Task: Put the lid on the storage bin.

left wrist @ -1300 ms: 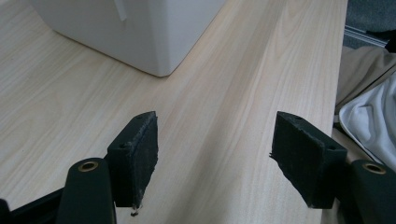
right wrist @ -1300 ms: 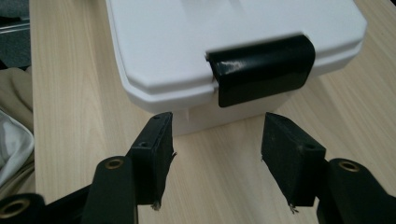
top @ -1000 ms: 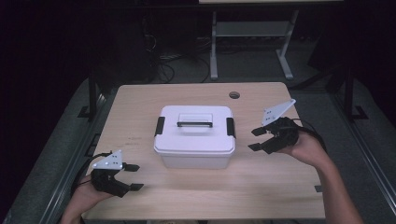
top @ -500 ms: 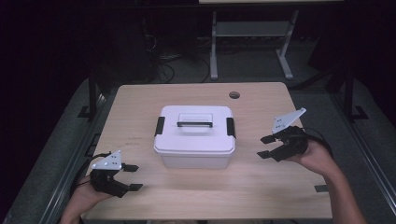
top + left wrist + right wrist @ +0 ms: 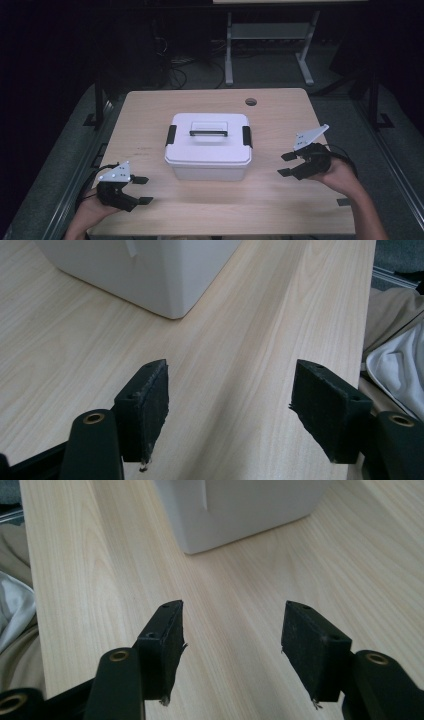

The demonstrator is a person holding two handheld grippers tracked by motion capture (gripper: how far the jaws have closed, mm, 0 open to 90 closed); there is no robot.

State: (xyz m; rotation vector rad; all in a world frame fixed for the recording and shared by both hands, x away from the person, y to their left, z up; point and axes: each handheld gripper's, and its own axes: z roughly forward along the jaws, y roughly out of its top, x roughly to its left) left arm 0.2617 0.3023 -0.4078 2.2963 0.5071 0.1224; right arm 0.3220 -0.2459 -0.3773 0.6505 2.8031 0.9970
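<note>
Left gripper point(image 5: 141, 190), right gripper point(image 5: 287, 164) both released, empty, flanking white box point(image 5: 209, 147); table point(image 5: 150, 115) between unobstructed.

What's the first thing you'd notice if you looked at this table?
The white box in the middle of the wooden table catches the eye first, with its lid on, a black clip at each end and a handle on top. Next come the two black grippers either side of it: the left gripper near the front left corner and the right gripper off the box's right side, both open and holding nothing.
</note>
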